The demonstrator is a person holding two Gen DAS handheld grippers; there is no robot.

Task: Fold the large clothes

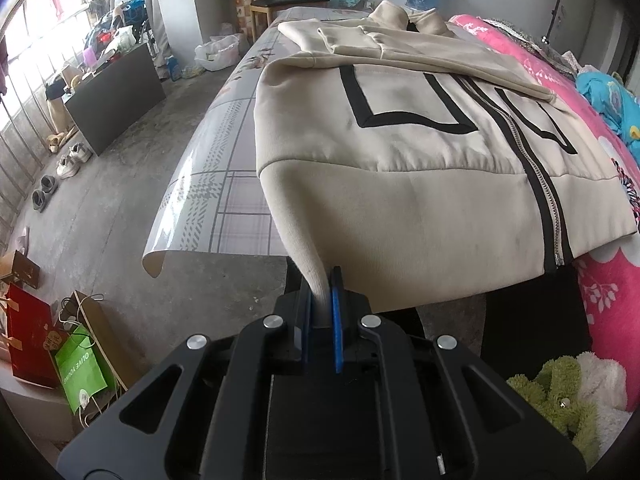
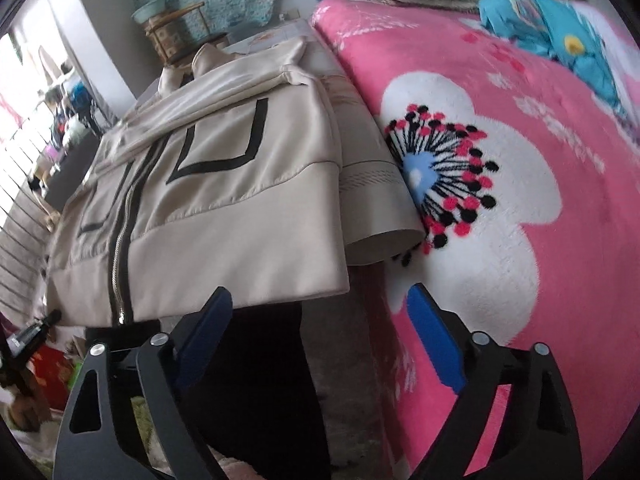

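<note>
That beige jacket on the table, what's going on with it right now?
Someone is folding the beige zip jacket with a handheld tool in each hand. It lies front up on the table, sleeves already folded across the chest. The left tool is shut on one corner of the jacket's hem. The right tool is open and holds nothing, near the other hem corner beside the pink blanket.
</note>
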